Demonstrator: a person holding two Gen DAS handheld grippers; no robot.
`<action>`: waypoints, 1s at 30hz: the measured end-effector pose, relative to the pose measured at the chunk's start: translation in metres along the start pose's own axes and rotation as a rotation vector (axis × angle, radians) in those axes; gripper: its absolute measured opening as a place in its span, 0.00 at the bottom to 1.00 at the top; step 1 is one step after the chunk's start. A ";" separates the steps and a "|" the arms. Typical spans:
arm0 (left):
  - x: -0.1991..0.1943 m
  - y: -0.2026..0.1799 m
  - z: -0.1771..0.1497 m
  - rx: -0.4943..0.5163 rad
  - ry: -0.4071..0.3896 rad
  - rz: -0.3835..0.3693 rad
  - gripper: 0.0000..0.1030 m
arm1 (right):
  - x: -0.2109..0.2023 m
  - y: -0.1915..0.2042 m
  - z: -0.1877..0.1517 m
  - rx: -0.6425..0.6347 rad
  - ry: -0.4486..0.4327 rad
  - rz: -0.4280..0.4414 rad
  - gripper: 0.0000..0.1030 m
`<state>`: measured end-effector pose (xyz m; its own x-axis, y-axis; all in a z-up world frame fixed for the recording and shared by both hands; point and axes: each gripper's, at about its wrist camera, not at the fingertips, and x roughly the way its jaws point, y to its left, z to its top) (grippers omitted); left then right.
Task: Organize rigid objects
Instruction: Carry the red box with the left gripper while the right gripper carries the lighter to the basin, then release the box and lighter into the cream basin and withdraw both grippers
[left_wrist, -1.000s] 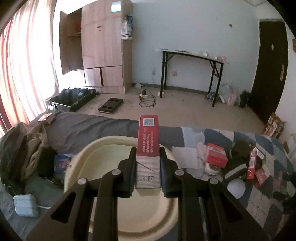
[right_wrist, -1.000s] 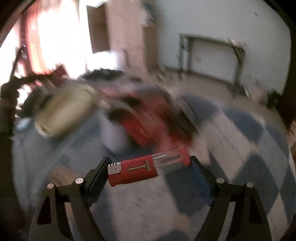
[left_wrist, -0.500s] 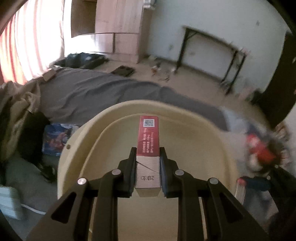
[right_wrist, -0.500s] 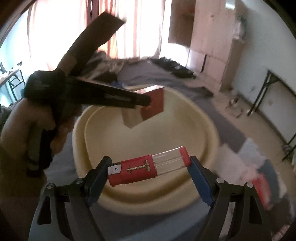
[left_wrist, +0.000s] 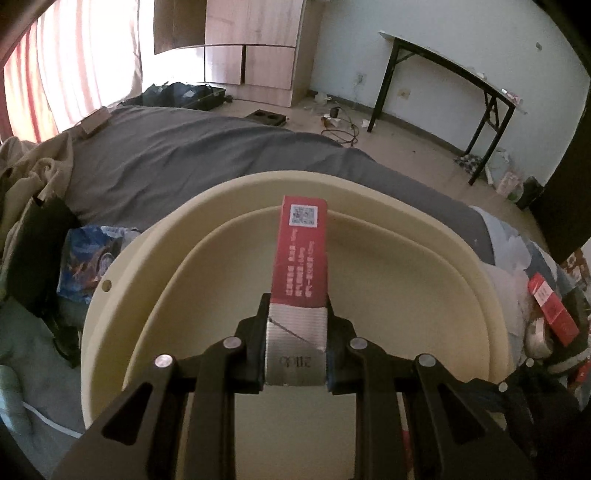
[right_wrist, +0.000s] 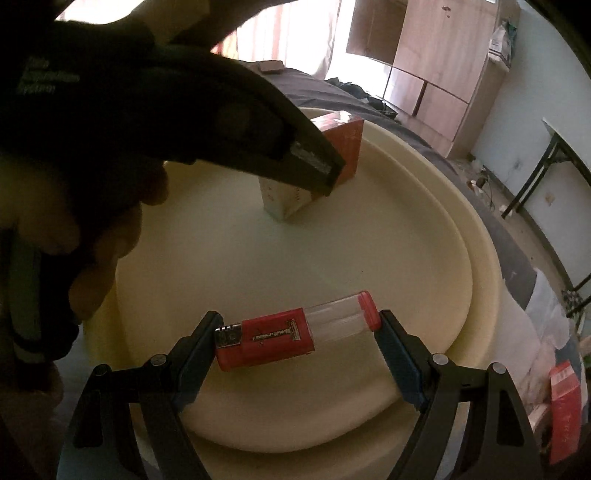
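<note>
Over the cream plastic basin (left_wrist: 476, 280), the left gripper (left_wrist: 295, 332) clamps a red-and-silver carton (left_wrist: 301, 258); at six o'clock, the right gripper (right_wrist: 299, 332) grips a red lighter (right_wrist: 291, 332) endwise.

occl: basin (right_wrist: 476, 236) near rim cut off | box (right_wrist: 343, 147) part-hidden by left gripper (right_wrist: 317, 166)

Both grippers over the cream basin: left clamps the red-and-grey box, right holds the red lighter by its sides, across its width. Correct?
Not quite. The right gripper holds the red lighter end to end, along its length, as the right wrist view shows. The rest stands: left gripper clamps the red-and-grey box, both over the cream basin.
</note>
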<state>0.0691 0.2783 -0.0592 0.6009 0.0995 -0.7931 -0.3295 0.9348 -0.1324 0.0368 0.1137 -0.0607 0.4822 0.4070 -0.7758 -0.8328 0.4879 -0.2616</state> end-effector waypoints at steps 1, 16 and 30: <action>-0.001 0.000 0.000 -0.003 0.003 -0.005 0.26 | -0.002 0.000 -0.003 0.001 0.001 -0.001 0.82; -0.129 -0.053 0.011 0.019 -0.333 -0.194 1.00 | -0.205 -0.082 -0.093 0.348 -0.258 -0.148 1.00; -0.105 -0.174 -0.010 0.054 -0.215 -0.421 1.00 | -0.282 -0.156 -0.208 0.777 -0.277 -0.446 1.00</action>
<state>0.0564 0.1019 0.0413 0.8129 -0.2287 -0.5356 0.0094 0.9247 -0.3805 -0.0258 -0.2379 0.0791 0.8441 0.1787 -0.5055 -0.1885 0.9815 0.0322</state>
